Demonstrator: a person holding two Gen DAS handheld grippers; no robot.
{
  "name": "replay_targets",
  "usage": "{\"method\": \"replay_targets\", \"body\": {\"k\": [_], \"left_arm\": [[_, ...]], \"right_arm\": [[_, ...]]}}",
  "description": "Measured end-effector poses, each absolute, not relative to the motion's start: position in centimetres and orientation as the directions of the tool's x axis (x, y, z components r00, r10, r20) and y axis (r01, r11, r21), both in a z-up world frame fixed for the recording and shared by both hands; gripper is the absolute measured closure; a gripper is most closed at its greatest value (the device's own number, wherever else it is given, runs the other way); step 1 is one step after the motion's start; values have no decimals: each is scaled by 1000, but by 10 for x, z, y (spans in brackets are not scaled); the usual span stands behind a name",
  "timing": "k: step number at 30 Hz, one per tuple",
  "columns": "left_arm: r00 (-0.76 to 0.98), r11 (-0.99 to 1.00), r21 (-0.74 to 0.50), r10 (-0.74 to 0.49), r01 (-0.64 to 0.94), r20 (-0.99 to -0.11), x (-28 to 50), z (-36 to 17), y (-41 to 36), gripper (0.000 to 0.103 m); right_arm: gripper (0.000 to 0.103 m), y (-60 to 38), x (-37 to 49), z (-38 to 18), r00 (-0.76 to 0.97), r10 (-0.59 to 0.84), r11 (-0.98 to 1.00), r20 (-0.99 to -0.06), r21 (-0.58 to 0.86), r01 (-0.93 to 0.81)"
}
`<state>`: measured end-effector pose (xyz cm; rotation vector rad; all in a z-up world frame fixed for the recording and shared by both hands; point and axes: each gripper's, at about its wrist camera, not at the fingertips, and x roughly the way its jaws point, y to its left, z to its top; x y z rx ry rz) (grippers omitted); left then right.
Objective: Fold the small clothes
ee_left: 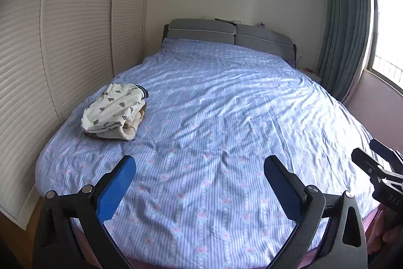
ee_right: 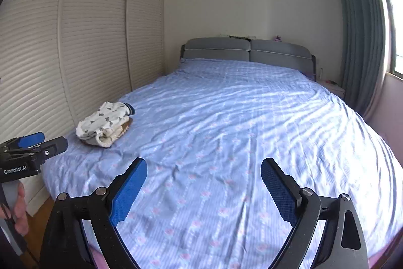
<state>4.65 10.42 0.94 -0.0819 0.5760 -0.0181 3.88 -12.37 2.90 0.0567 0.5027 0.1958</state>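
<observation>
A: Start from what you hold. Your left gripper (ee_left: 200,169) hangs over the foot of the bed (ee_left: 226,97) with its blue pads wide apart and nothing between them. Your right gripper (ee_right: 204,172) is the same: fingers spread, empty, above the striped cover.

B: And the clothes?

A: The pile of small clothes (ee_left: 114,112) lies on the bed's left side, nearer the louvred wardrobe (ee_left: 63,42) than the bed's middle, and well short of the headboard (ee_left: 226,33). From both grippers it sits ahead and to the left. Your left gripper is the nearer one, I'd judge; in the right wrist view it shows at the left edge, closer to the pile.

B: How does it run?

A: Its long axis slants from the near-left toward the headboard, with a dark ribbed cuff at the far end.

B: What does it look like?

A: A white garment with small grey prints on top, already folded, over cream and grey layers. It looks soft and loosely stacked, so a push may slide the top piece.
</observation>
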Motion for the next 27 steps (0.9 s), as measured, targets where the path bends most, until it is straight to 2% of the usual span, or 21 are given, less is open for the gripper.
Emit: {"method": "replay_targets", "body": {"k": [14, 27], "left_arm": [[792, 999, 5, -37, 51, -610, 11, -10, 43, 0], [787, 998, 14, -37, 58, -616, 13, -10, 38, 0]], "right_arm": [[9, -222, -40, 25, 873, -19, 994, -487, 87, 70], [9, -234, -39, 17, 857, -36, 988, -515, 113, 109]]}}
